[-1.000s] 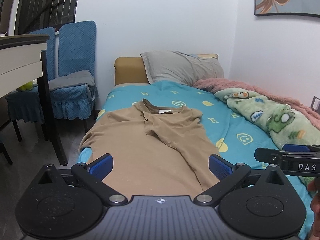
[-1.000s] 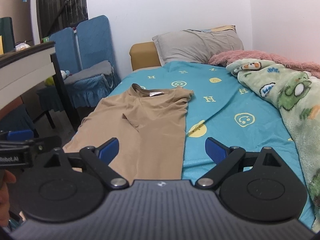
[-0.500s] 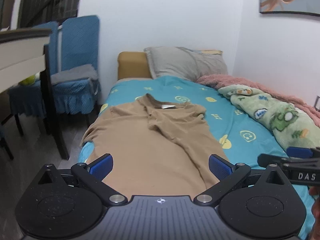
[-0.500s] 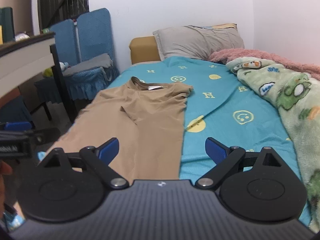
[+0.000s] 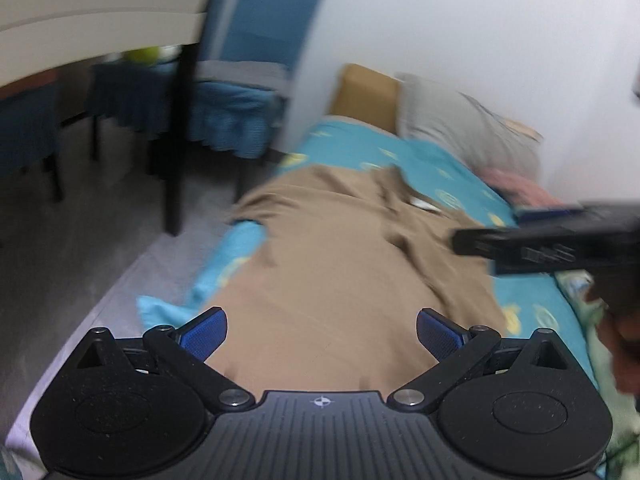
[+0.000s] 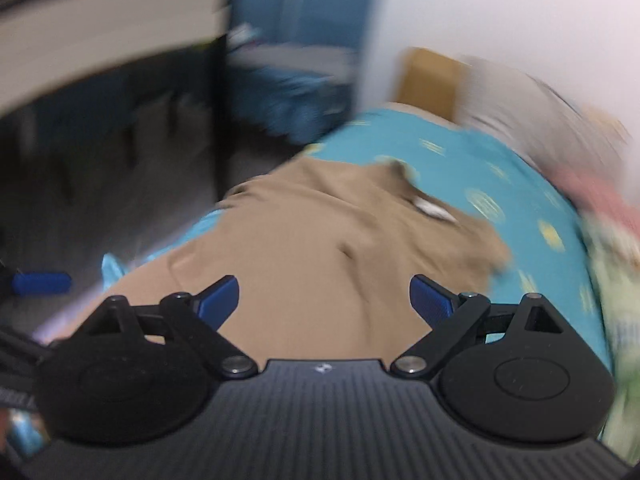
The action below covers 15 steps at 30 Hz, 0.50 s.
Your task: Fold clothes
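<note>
A tan t-shirt [image 5: 340, 264] lies spread on the teal bed sheet [image 5: 436, 160], collar toward the pillow, its right side folded over. The same t-shirt [image 6: 320, 256] fills the middle of the right wrist view. My left gripper [image 5: 322, 332] hovers open above the shirt's lower part, nothing between its blue pads. My right gripper [image 6: 324, 298] is open too, over the shirt's middle. The right gripper's body [image 5: 552, 240] shows at the right edge of the left wrist view. Both views are tilted and blurred.
A blue-covered chair [image 5: 256, 72] and a white desk with dark legs [image 5: 100, 20] stand left of the bed. A grey pillow [image 5: 460, 124] lies at the headboard. A green patterned blanket [image 6: 616, 264] runs along the bed's right side. Grey floor [image 5: 100, 240] lies to the left.
Both grippers have swung forward and down over the shirt and tilted, so the views are now rotated and blurred. Both stay open; the shirt has not moved.
</note>
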Available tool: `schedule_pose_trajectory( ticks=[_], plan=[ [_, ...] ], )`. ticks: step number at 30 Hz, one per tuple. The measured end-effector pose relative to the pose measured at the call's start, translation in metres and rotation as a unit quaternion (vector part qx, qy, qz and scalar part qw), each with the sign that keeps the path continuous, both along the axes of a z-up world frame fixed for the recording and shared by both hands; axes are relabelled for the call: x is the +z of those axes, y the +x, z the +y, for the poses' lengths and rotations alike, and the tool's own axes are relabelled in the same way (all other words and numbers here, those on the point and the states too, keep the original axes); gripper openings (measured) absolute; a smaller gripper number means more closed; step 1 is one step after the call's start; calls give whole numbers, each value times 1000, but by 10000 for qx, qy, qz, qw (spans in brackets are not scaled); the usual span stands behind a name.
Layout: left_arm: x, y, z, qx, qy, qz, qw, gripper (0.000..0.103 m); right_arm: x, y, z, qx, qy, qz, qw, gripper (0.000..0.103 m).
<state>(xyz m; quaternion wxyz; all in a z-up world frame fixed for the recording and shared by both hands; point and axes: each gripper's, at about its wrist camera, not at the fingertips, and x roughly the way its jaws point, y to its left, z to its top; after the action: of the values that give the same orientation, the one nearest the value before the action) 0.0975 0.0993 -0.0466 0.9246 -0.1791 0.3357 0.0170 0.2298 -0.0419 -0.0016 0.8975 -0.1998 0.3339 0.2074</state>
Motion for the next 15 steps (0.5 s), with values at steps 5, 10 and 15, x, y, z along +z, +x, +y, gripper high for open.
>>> schedule_pose_trajectory(
  ticks=[5, 10, 15],
  plan=[
    [-37, 26, 56, 1003, -328, 517, 9931, 102, -30, 78, 125, 1136, -534, 334, 9915, 80],
    [-81, 50, 98, 1713, -820, 1203, 9744, 101, -91, 145, 214, 1550, -1106, 539, 9802, 80],
    [-101, 59, 109, 2104, -759, 1360, 9651, 101, -166, 203, 258, 1375, -1688, 708, 9734, 79]
  ],
)
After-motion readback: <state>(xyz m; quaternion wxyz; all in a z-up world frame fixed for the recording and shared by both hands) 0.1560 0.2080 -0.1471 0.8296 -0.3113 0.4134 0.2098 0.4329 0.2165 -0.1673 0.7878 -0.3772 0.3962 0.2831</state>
